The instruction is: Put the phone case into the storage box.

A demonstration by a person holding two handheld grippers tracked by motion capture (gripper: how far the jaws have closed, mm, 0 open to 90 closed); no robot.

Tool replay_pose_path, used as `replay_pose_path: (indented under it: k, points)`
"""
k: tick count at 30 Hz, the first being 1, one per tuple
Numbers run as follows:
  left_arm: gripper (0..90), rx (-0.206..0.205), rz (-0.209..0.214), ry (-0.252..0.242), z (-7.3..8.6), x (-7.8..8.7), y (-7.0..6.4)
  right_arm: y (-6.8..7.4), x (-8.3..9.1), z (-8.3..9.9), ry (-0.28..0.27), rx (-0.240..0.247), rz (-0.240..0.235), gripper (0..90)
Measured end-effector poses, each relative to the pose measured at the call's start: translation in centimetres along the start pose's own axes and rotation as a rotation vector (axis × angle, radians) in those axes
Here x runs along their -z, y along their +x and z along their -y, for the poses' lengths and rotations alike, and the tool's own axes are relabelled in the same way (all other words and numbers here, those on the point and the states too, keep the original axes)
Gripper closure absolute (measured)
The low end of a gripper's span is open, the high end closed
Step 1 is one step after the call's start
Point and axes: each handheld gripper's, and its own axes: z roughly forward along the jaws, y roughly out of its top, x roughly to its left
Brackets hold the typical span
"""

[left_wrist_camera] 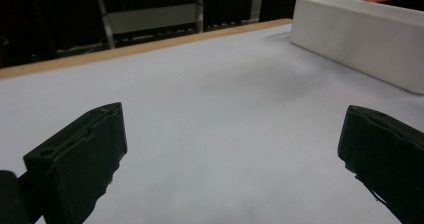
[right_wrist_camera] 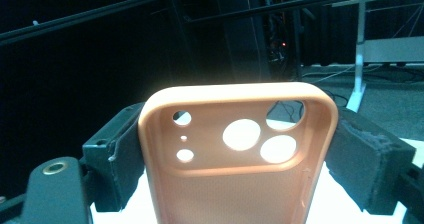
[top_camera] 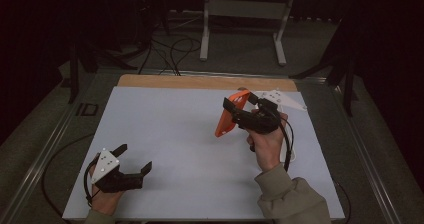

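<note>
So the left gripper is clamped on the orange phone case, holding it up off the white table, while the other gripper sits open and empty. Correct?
Wrong hand. The right gripper is the one clamped on the orange phone case, holding it off the white table; the right gripper view shows its jaws pressed against the case's two sides. The left gripper is the open, empty one, as the high view shows.

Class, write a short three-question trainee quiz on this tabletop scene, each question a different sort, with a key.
1. True or false: the right claw is shut on the orange phone case.
2. Multiple choice: the left claw is A) gripping the case, B) open above the white table surface, C) inside the white tray.
3. Fill in: the case's camera end shows several round ____ in the right gripper view.

Key: 1 true; 2 B; 3 holes.
</note>
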Motion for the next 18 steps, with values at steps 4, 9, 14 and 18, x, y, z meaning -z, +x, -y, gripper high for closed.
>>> replay_pose_path:
  k: [4,9,14,18]
  points:
    - [0.3,-0.012,-0.006,-0.001,0.6,0.6,0.2,-0.2,0.0,-0.1,0.000,0.005,0.010,16.6]
    - [0.3,-0.006,-0.010,-0.003,1.0,1.2,0.6,-0.4,-0.3,-0.1,0.008,0.009,0.026,16.6]
    - [0.3,-0.009,-0.030,0.018,1.4,1.3,0.6,-0.6,-0.5,-0.2,0.009,0.017,0.038,16.6]
    - [0.3,0.000,-0.032,0.006,1.4,1.6,0.8,-0.8,-0.7,-0.6,0.017,0.037,0.058,16.6]
